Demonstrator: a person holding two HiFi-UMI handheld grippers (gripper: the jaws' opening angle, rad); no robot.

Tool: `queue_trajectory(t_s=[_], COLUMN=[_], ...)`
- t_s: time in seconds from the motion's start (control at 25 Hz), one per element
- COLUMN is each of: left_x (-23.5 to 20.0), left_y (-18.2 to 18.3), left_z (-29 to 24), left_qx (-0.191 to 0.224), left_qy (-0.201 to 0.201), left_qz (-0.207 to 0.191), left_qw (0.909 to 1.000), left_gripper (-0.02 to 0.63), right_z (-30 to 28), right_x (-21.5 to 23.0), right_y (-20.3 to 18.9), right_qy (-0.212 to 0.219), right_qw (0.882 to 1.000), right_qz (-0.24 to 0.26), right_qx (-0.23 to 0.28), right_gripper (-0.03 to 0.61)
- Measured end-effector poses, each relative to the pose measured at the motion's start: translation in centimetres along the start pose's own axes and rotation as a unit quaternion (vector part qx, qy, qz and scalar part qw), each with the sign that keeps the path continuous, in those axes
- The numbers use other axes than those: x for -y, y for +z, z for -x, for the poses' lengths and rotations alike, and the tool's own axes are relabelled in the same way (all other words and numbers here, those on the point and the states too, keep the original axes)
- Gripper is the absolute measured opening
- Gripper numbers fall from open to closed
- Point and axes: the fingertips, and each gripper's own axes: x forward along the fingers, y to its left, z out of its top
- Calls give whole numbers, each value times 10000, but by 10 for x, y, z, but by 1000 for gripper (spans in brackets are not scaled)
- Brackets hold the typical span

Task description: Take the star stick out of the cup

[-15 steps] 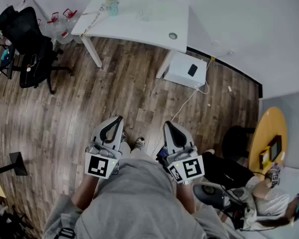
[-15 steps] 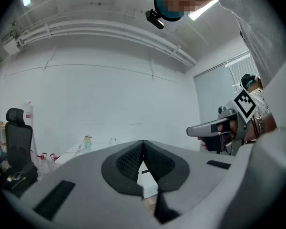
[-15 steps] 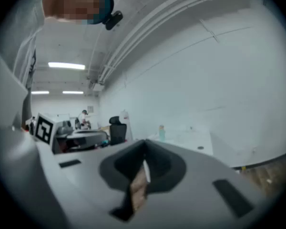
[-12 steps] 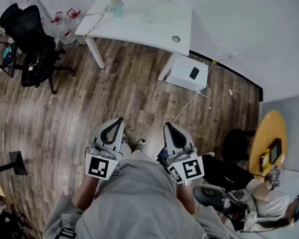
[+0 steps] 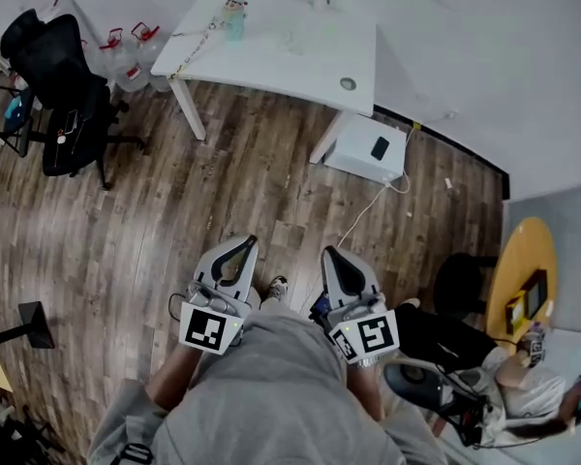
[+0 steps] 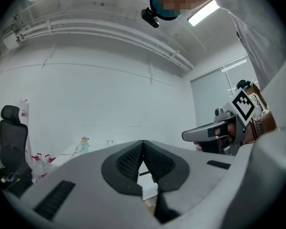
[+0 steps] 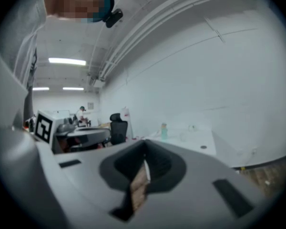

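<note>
Plainly, neither claw holds anything: the left claw and the right claw sit at the person's waist over the wooden floor, each with its jaws pressed together on nothing. The small teal cup stands near the far left end of the white bench, well apart from both claws. Something pale tops it, too small to tell whether it is the star stick. Clear jugs with red handles stand beside the bench, contents unclear.

floor: wood planks | white table against white wall | black office chair | round yellow table
</note>
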Motion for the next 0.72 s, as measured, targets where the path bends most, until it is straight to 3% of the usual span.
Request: queue_trajectory(t_s=[0.28, 0.72], left_x=[-22, -60], left_y=[-2, 5], left_z=[4, 8], left_qx=[46, 240], left_qy=[20, 46], left_qz=[127, -24], left_qw=[9999, 9997], left_gripper=[32, 31], right_z=[-21, -47], right_x=[-14, -28], right_y=[4, 9], right_qy=[-3, -125], right_qw=[10000, 9997], right_qz=[67, -23], right_qx=[5, 188], right_gripper=[35, 35])
